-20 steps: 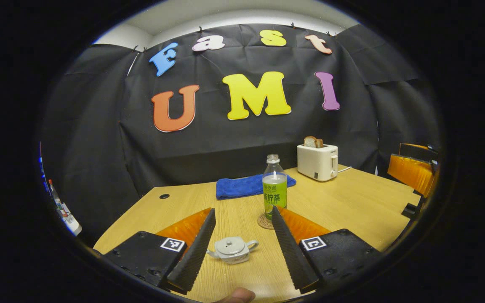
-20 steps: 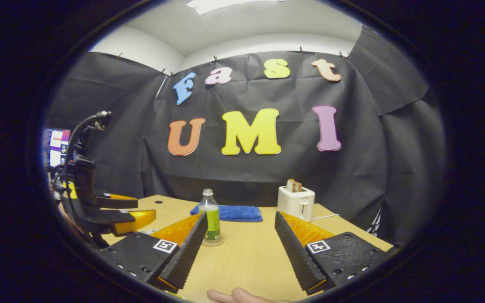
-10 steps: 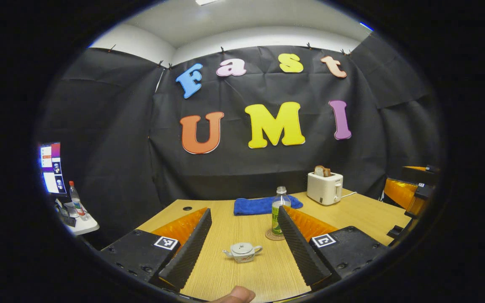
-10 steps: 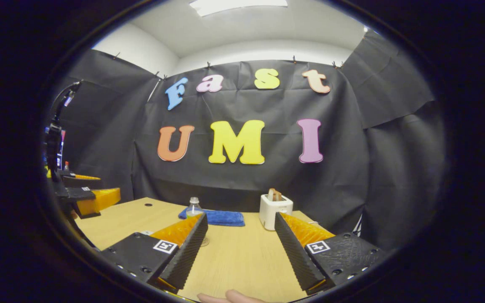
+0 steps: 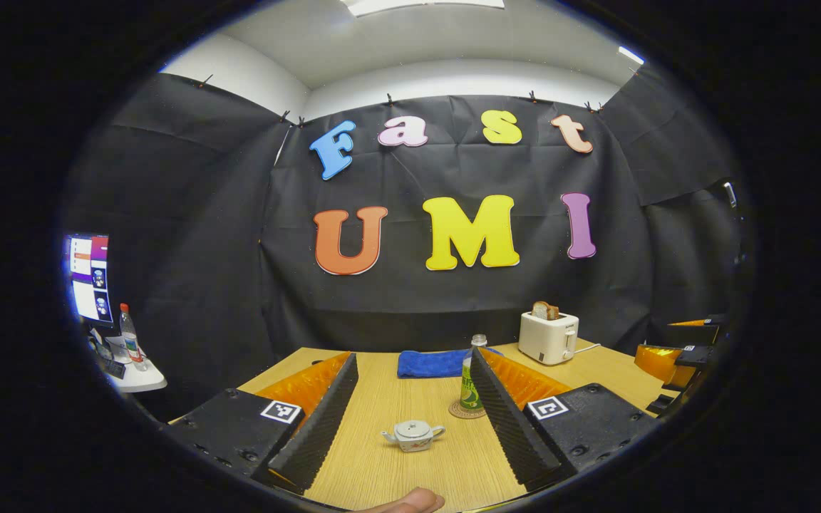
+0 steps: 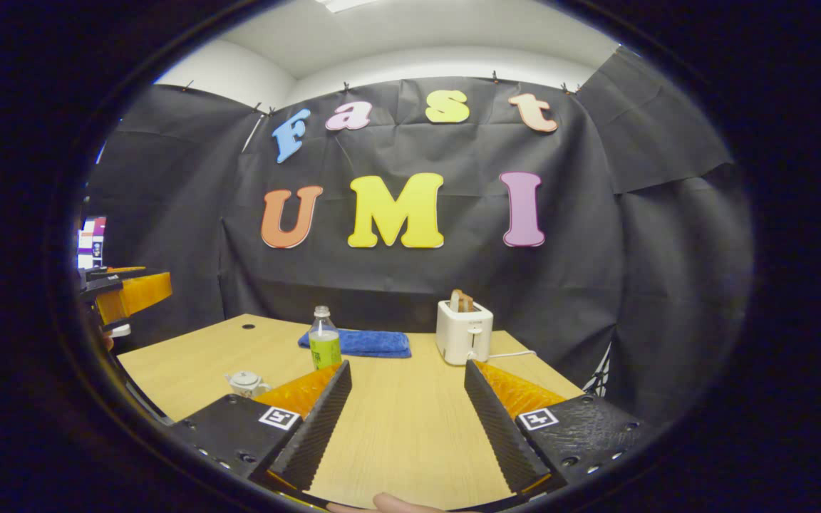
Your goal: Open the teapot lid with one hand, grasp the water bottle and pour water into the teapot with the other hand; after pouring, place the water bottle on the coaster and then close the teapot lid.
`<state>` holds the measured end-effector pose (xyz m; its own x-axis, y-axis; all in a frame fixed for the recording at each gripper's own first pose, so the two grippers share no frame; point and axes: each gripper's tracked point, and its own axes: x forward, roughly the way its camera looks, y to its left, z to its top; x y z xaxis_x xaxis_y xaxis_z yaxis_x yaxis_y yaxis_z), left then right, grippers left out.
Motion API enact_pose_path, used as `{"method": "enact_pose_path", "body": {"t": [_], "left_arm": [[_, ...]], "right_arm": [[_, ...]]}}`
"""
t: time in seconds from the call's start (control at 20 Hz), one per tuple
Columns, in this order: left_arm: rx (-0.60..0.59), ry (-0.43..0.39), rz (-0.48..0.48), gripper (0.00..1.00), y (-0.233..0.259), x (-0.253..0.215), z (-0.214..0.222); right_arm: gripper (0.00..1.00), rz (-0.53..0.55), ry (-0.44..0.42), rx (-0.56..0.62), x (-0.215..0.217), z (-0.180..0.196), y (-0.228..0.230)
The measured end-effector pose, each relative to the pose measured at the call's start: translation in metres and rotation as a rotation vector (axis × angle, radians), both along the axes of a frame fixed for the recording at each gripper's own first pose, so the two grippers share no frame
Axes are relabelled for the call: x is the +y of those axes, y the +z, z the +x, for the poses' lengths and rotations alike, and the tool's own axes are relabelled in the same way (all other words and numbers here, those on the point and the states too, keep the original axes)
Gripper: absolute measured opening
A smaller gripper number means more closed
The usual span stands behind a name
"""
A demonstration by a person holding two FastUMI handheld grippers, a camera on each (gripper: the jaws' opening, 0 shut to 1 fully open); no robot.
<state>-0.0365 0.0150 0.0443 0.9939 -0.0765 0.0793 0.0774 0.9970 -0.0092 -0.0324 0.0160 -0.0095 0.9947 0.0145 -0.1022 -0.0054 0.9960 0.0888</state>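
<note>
Teapot (image 5: 413, 435) sits on the tabletop (image 5: 410, 470) with its lid on. Water bottle (image 5: 472, 381) stands on the coaster (image 5: 459, 411). Both the left hand-held gripper (image 5: 410, 427) and right hand-held gripper (image 6: 403, 420) are spread wide, holding nothing. I think the job looks finished.

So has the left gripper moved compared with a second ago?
Yes. In the left gripper view the left gripper has pulled back and away from the table: the teapot and bottle look smaller and farther off, with more wall showing.
</note>
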Motion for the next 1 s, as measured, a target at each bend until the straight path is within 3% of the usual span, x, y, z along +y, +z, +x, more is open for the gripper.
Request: {"method": "enact_pose_path", "body": {"t": [0.15, 0.55, 1.0], "left_arm": [[0.0, 0.008, 0.028, 0.99, -0.004, -0.001, 0.001], [0.01, -0.007, 0.073, 0.99, -0.011, -0.015, 0.006], [0.03, -0.005, 0.077, 0.99, -0.018, -0.023, 0.01]], "right_arm": [[0.97, -0.037, -0.026, 0.002, -0.01, -0.001, -0.002], [0.95, -0.052, 0.017, -0.029, 0.001, -0.006, 0.002], [0.97, -0.043, -0.005, 0.004, -0.006, 0.002, -0.006]]}}
